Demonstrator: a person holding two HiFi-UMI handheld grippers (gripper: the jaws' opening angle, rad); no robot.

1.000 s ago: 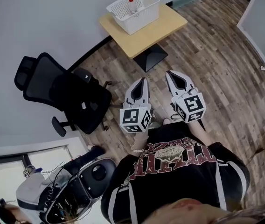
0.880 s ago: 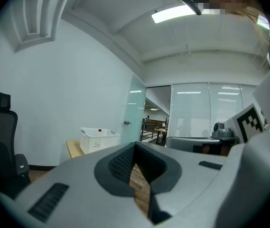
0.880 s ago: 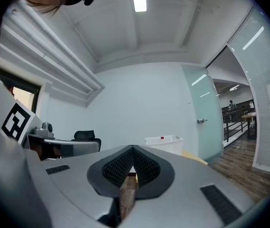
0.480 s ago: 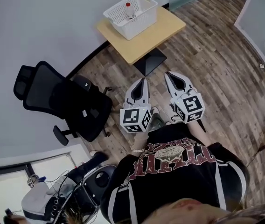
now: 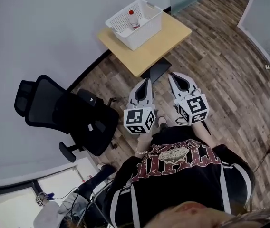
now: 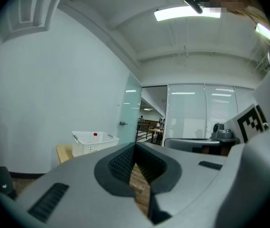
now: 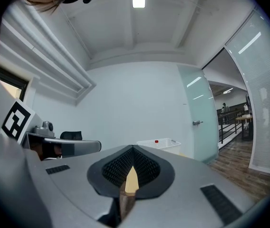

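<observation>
I hold both grippers side by side at chest height, pointing toward a small wooden table [image 5: 161, 34]. A white mesh basket [image 5: 134, 17] stands on the table's far left corner, and a small bottle with a red cap [image 5: 132, 18] stands upright inside it. My left gripper [image 5: 147, 81] has its jaws closed tip to tip with nothing between them. My right gripper [image 5: 171, 76] is likewise shut and empty. The basket [image 6: 93, 142] shows left of the jaws in the left gripper view, and the basket [image 7: 159, 145] shows just above the jaws in the right gripper view.
A black office chair [image 5: 68, 120] stands to the left on the wood floor, near the curved white wall [image 5: 40, 27]. The table rests on a dark base plate [image 5: 155, 71]. A frosted glass door [image 7: 199, 118] stands to the right of the table.
The table and basket have come nearer and lower in the head view as I stepped forward. The chair has slid left in the left gripper view. Both grippers stay shut.
</observation>
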